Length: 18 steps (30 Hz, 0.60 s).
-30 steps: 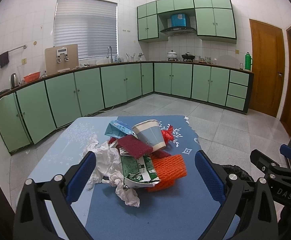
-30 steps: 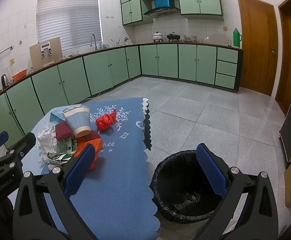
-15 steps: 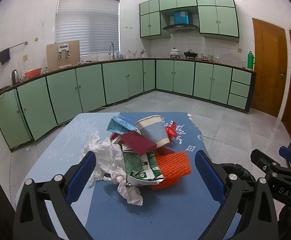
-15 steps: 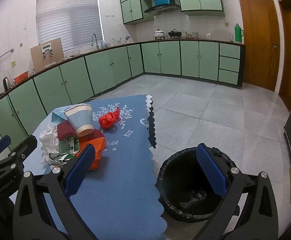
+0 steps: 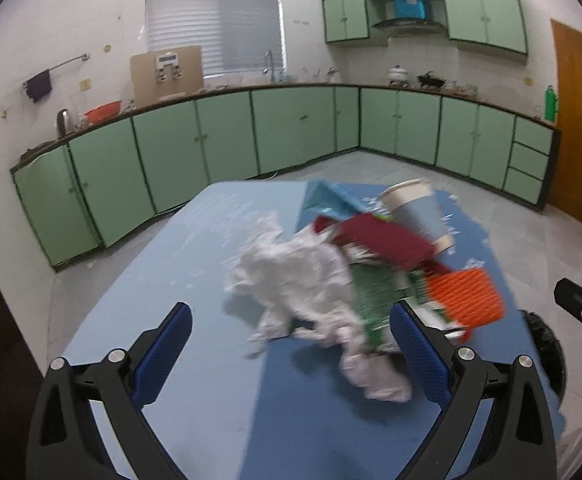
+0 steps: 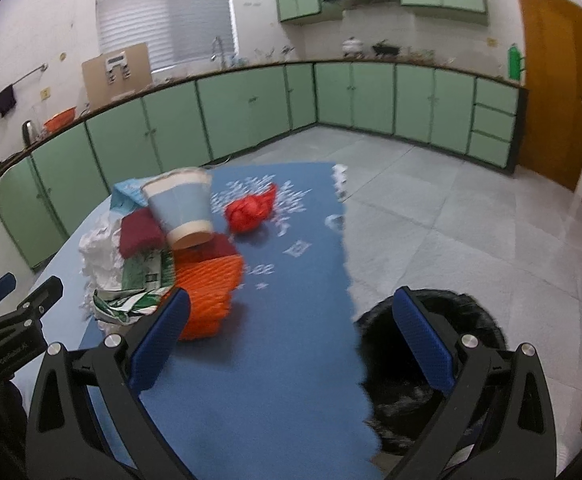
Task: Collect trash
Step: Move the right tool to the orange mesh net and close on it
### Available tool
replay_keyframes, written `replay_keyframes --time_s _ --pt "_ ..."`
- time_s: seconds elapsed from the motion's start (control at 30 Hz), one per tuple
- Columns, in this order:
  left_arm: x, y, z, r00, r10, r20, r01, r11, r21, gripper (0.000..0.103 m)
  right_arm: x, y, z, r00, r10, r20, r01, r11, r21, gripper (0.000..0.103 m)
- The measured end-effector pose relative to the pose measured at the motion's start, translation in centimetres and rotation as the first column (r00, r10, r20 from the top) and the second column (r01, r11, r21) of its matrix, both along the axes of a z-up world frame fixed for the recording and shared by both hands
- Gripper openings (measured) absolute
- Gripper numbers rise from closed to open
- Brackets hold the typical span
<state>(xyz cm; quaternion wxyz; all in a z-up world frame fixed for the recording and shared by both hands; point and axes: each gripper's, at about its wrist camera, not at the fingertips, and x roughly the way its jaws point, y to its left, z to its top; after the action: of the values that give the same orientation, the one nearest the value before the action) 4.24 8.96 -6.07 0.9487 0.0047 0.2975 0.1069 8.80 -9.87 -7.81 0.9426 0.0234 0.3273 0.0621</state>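
Note:
A heap of trash lies on the blue tablecloth (image 5: 219, 392): crumpled white paper (image 5: 291, 276), a green-white wrapper (image 5: 379, 292), a dark red pad (image 5: 379, 240), an orange foam net (image 5: 467, 296), a blue paper cup (image 5: 415, 208) and a light blue carton (image 5: 327, 200). My left gripper (image 5: 291, 336) is open, low over the table, with the white paper between its fingers. My right gripper (image 6: 291, 320) is open and empty, right of the heap (image 6: 207, 284). A red crumpled wrapper (image 6: 251, 212) lies apart. The black-lined bin (image 6: 431, 360) stands on the floor beside the table.
Green kitchen cabinets (image 5: 251, 132) run along the back walls. The grey tiled floor (image 6: 431, 208) lies to the right. A wooden door (image 6: 555, 92) is at far right. The tablecloth's scalloped edge (image 6: 347, 264) runs right above the bin.
My left gripper has swung left and closer to the heap, now bracketing the white paper. My right gripper has moved left over the table, nearer the orange net.

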Motion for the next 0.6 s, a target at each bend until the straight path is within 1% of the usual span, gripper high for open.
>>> replay_keyframes --time_s 0.13,0.23,0.3,0.37,0.5,0.6 --pt "0.3 1.9 -0.7 0.999 0.039 -0.020 -0.039 0.999 -0.008 0.096 1.4 1.7 -0.8 0.998 0.049 -0.026 -0.049 0.999 -0.004 0.098" --pt "0.4 2.4 -1.1 0.998 0.045 -0.035 -0.045 0.999 0.002 0.095 1.9 3.0 -0.9 0.995 0.094 -0.038 -0.094 0.996 -0.002 0.095" --pt "0.6 2.9 -1.4 0.998 0.046 -0.047 -0.046 0.999 0.005 0.090 2.1 3.9 -1.0 0.992 0.118 -0.042 -0.118 0.993 0.003 0.093" --pt "0.8 3.4 -1.7 0.997 0.051 -0.055 -0.051 0.999 -0.002 0.088 2.2 5.0 -1.2 0.989 0.142 -0.047 -0.142 0.990 0.004 0.091" --pt "1.1 4.4 -2.2 0.996 0.062 -0.068 -0.063 0.998 -0.014 0.088 2.6 6.0 -1.9 0.988 0.141 -0.059 -0.143 0.990 -0.018 0.090" --pt "1.3 4.7 -2.7 0.995 0.059 -0.077 -0.061 0.998 -0.026 0.088 3.6 5.8 -2.8 0.989 0.120 -0.082 -0.121 0.992 -0.015 0.086"
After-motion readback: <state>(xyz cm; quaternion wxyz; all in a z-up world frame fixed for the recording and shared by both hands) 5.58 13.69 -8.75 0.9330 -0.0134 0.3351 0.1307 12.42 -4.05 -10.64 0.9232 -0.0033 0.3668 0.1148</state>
